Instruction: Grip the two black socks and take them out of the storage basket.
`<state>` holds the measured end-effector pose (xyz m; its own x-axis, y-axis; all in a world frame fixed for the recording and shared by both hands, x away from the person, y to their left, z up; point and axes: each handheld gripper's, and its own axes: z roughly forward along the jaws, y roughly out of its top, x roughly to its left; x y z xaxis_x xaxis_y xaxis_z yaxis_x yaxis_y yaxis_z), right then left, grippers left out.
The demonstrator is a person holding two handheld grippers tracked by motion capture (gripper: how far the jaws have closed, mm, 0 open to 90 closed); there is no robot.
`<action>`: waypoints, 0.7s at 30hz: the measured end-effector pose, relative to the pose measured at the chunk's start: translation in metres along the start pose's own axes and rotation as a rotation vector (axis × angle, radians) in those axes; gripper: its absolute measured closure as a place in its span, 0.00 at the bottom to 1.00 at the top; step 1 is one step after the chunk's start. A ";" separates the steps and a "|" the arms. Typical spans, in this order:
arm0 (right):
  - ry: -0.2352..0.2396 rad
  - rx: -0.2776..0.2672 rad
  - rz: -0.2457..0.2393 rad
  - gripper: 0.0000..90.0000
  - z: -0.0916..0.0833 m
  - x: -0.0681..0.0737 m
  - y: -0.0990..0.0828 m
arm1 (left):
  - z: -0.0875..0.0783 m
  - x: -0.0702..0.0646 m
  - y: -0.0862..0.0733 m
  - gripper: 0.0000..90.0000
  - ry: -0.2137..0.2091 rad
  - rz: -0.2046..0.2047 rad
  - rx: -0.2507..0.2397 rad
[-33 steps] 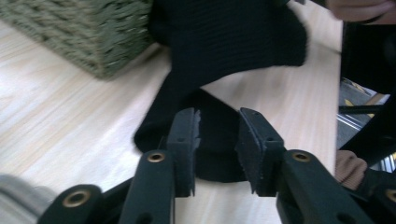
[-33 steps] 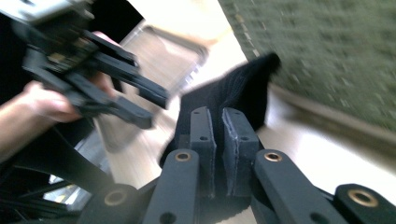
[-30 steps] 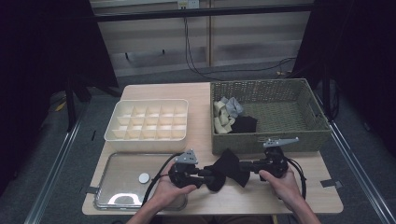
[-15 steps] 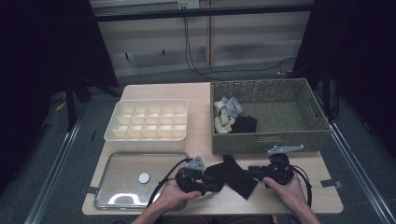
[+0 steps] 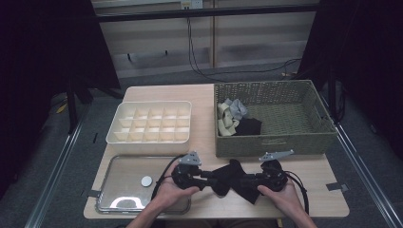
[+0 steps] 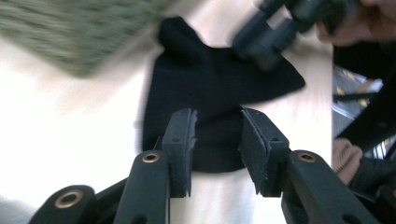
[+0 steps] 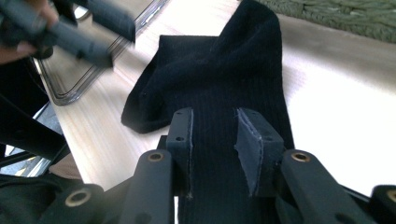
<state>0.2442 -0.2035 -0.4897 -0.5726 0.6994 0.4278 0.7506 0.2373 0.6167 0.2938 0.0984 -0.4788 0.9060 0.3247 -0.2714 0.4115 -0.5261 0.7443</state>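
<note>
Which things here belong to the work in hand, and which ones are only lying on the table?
In hand:
black sock
left gripper
right gripper

Lying about:
wicker basket
divided box
metal tray

- The high view looks forward and down from above the person's side, taking in the whole bench (image 5: pixel 209 92).
- The left gripper view rides low, close along its own tongs (image 6: pixel 217 140), facing the black sock (image 6: pixel 210 88).
- The right gripper view sits as close, facing the opposite way over that sock, which all three share.
</note>
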 end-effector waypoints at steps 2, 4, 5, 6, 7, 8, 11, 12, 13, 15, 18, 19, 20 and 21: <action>0.000 -0.003 0.006 0.75 -0.003 0.001 -0.002 | 0.001 0.008 -0.001 0.70 0.023 -0.029 -0.005; -0.010 -0.005 0.021 0.75 -0.006 0.000 -0.005 | 0.006 0.014 -0.001 0.65 0.027 -0.044 0.002; -0.016 0.001 0.021 0.75 -0.008 -0.001 -0.007 | 0.008 0.016 -0.001 0.63 0.028 -0.052 -0.002; -0.022 0.002 0.025 0.75 -0.009 0.000 -0.008 | 0.011 0.018 -0.001 0.62 0.022 -0.065 0.006; -0.030 0.003 0.025 0.76 -0.010 0.000 -0.010 | 0.014 0.019 -0.001 0.62 0.021 -0.080 0.009; -0.037 0.007 0.030 0.76 -0.011 0.000 -0.013 | 0.017 0.020 -0.001 0.61 0.014 -0.089 0.016; -0.055 0.023 0.038 0.77 -0.011 -0.003 -0.018 | 0.026 0.017 -0.003 0.65 0.020 -0.066 0.059; -0.054 0.021 0.044 0.77 -0.011 -0.005 -0.019 | 0.027 0.015 -0.003 0.68 0.024 -0.057 0.066; -0.053 0.020 0.045 0.77 -0.010 -0.005 -0.018 | 0.028 0.014 -0.003 0.71 0.013 -0.055 0.065; -0.056 0.014 0.041 0.77 -0.009 -0.007 -0.017 | 0.029 0.014 -0.003 0.81 0.005 -0.059 0.069; -0.061 0.014 0.044 0.77 -0.008 -0.009 -0.015 | 0.026 0.014 -0.003 0.95 -0.014 -0.068 0.058; -0.064 0.012 0.043 0.77 -0.008 -0.009 -0.014 | 0.024 0.013 -0.003 0.96 -0.017 -0.074 0.045; -0.067 0.011 0.048 0.77 -0.008 -0.009 -0.014 | 0.021 0.013 -0.002 0.97 -0.024 -0.071 0.044; -0.065 0.012 0.049 0.77 -0.008 -0.010 -0.013 | 0.018 0.013 -0.002 0.97 -0.025 -0.079 0.027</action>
<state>0.2374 -0.2187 -0.4968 -0.5123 0.7529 0.4130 0.7815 0.2093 0.5877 0.3066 0.0895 -0.4947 0.8729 0.3462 -0.3438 0.4837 -0.5211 0.7032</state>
